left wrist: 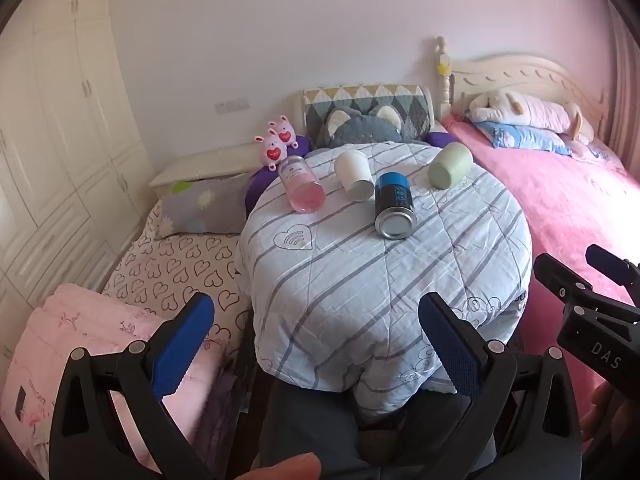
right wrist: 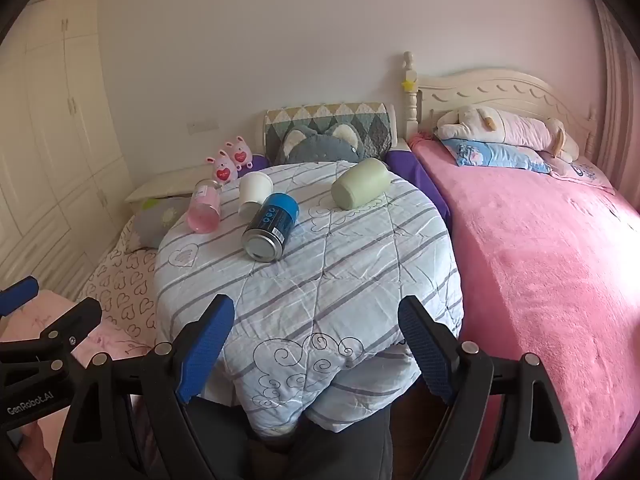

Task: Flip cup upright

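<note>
Several cups lie on their sides on a round table under a striped quilt (left wrist: 360, 280): a clear pink bottle (left wrist: 300, 184), a white cup (left wrist: 354, 174), a blue metal can (left wrist: 394, 210) and a pale green cup (left wrist: 450, 166). They also show in the right wrist view: the pink bottle (right wrist: 205, 208), the white cup (right wrist: 254, 192), the blue can (right wrist: 271, 226) and the green cup (right wrist: 360, 184). My left gripper (left wrist: 316, 320) is open and empty at the table's near edge. My right gripper (right wrist: 316, 320) is open and empty, beside it on the right.
A bed with a pink blanket (right wrist: 540, 260) lies to the right. A bed with a heart-print sheet (left wrist: 180, 268) and a folded pink quilt (left wrist: 80, 340) lie to the left. Plush toys (left wrist: 276, 144) and a grey cushion (left wrist: 362, 128) sit behind the table.
</note>
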Available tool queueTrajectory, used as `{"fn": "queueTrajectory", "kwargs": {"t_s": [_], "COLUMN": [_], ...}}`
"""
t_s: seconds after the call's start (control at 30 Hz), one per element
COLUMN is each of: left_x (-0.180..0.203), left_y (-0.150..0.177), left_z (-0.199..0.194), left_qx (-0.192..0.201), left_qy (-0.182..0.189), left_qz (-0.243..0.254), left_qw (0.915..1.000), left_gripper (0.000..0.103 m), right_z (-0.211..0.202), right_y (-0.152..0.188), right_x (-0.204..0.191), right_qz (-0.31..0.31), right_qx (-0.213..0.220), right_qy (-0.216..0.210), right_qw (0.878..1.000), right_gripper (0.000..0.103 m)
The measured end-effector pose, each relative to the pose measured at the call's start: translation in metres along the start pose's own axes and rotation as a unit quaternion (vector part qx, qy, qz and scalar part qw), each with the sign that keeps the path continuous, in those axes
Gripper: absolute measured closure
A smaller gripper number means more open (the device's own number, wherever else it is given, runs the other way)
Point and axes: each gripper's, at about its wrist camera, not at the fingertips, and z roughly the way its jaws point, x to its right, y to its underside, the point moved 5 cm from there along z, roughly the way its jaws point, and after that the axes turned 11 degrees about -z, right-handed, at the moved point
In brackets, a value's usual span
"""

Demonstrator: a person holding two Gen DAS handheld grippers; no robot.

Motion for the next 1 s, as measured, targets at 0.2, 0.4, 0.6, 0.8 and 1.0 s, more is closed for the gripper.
{"fn": "queueTrajectory", "kwargs": {"t_s": [0.2, 0.4, 0.6, 0.8, 1.0], "left_x": [0.000, 0.000, 0.000, -0.004, -0.015], "left_y": [0.000, 0.000, 0.000, 0.000, 0.001], "left_z": [0.000, 0.000, 0.000, 0.002, 0.011], "left_qx": [0.002, 0.001, 0.001, 0.001, -0.003], "left_qy": [0.001, 0.000, 0.001, 0.001, 0.000], "left_qz": [0.000, -0.002, -0.002, -0.003, -0.002], "left_qw": [1.0000, 1.0000, 1.0000, 1.0000, 1.0000], "left_gripper": [0.000, 0.000, 0.000, 0.000, 0.000], "right_z": [0.000, -0.001, 0.000, 0.002, 0.003], "right_y": [0.000, -0.001, -0.001, 0.002, 0.001], "right_x": [0.000, -0.002, -0.001, -0.002, -0.003], "right_qz": [0.001, 0.001, 0.001, 0.001, 0.001], "right_qx": [0.002, 0.002, 0.001, 0.000, -0.006], "right_qy": [-0.001, -0.003, -0.002, -0.001, -0.002], "right_qw": [1.000, 1.000, 1.000, 1.000, 1.000], "right_gripper": [0.018, 0.018, 0.018, 0.018, 0.018]}}
